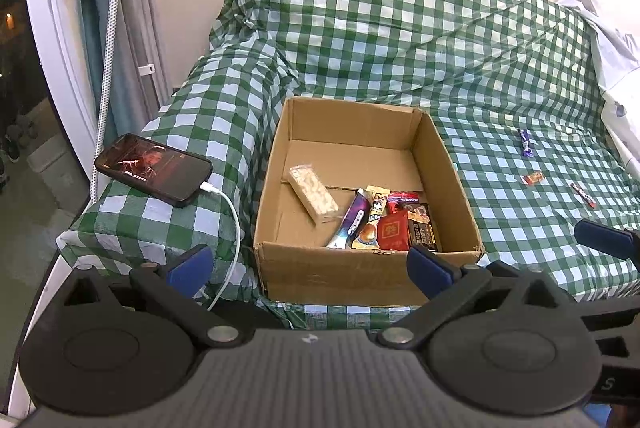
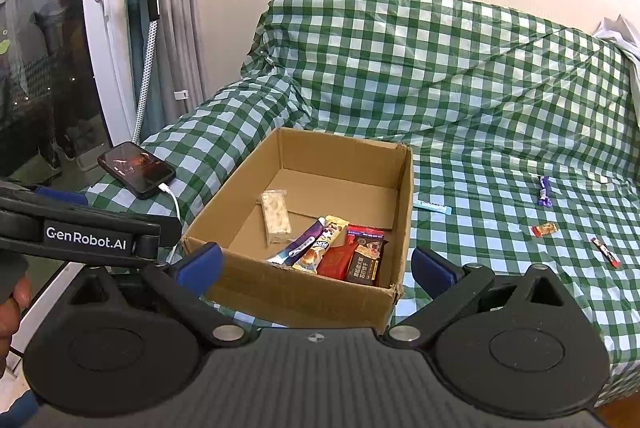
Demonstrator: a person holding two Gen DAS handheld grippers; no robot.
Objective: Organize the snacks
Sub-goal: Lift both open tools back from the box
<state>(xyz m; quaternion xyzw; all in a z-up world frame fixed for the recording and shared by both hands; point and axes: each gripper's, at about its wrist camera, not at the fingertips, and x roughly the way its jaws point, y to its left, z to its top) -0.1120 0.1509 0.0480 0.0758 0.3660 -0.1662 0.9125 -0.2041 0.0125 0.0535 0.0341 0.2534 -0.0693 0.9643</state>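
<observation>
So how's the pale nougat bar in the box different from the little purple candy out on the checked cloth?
The pale nougat bar lies inside the cardboard box, apart from the other packs there; the purple candy lies outside on the checked cloth. The bar looks larger, in a clear wrapper showing a cream filling; the candy is small with an opaque purple wrapper. Both lie flat, untouched by either gripper.

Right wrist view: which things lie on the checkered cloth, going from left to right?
Phone → cardboard box → light blue packet → purple wrapper → small orange-red snack → red stick snack.
</observation>
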